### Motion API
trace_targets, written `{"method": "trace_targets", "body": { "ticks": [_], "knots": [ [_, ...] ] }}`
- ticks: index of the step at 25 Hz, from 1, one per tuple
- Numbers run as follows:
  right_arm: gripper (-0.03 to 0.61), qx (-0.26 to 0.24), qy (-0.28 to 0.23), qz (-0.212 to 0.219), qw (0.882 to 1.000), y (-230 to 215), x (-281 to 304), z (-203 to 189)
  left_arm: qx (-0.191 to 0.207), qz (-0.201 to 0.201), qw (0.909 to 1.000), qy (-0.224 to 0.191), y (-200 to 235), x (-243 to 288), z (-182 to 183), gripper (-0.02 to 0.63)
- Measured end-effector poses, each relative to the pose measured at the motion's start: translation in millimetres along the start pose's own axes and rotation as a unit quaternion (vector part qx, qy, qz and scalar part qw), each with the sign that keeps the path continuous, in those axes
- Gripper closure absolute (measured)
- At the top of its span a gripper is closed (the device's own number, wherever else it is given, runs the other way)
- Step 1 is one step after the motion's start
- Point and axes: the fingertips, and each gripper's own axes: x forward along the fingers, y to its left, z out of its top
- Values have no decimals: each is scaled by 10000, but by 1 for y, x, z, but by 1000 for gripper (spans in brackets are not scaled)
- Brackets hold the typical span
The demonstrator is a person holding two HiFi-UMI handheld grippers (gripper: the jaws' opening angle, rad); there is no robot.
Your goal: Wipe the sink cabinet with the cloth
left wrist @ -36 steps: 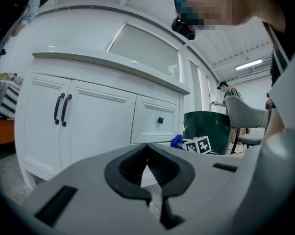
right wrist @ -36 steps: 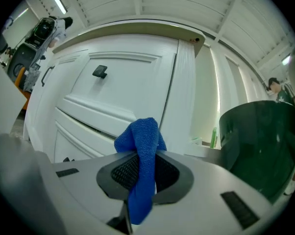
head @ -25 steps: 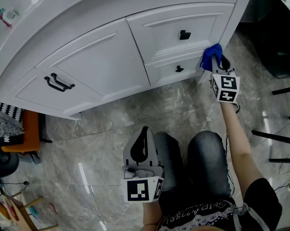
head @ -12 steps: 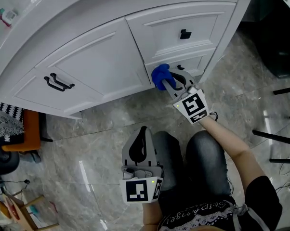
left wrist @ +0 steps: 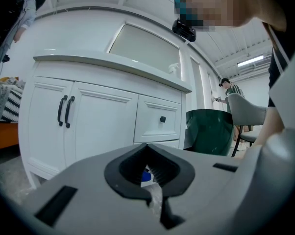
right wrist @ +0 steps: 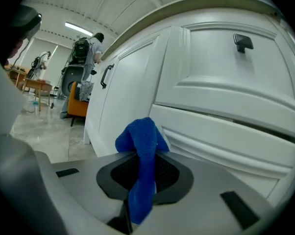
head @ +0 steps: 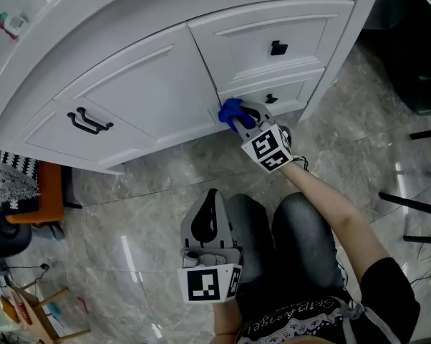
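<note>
Jaws clamped on the blue terry cloth (head: 230, 111), the right gripper (head: 240, 118) has swept left across the white panelled sink cabinet (head: 151, 84) ahead, advancing the wipe; the left gripper (head: 212, 205) idles closed, empty.

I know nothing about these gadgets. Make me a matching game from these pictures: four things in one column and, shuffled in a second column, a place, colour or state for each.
Things:
1. cloth
2. left hand-held gripper
3. right hand-held gripper
4. door handles

Descriptions:
A. black, on the wide cabinet door
B. shut, holding nothing, above the knees
C. blue, by the lower drawer
D. shut on the cloth

Pairs: 1-C, 2-B, 3-D, 4-A.
</note>
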Motion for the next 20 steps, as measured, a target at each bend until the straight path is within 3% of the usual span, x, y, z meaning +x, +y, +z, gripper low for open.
{"method": "trace_targets", "body": {
  "ticks": [6,12,20],
  "knots": [
    [518,-81,93,-242,9996,-14,-7,-5,-24,-79,10000,-10,-4,2,-1,609],
    [518,539,114,-905,9944,-65,-34,-21,-38,-186,9998,-44,-10,4,1,609],
    [518,833,-19,-1075,9907,-97,-60,-25,-62,-193,9998,-2,-13,5,-3,609]
  ]
}}
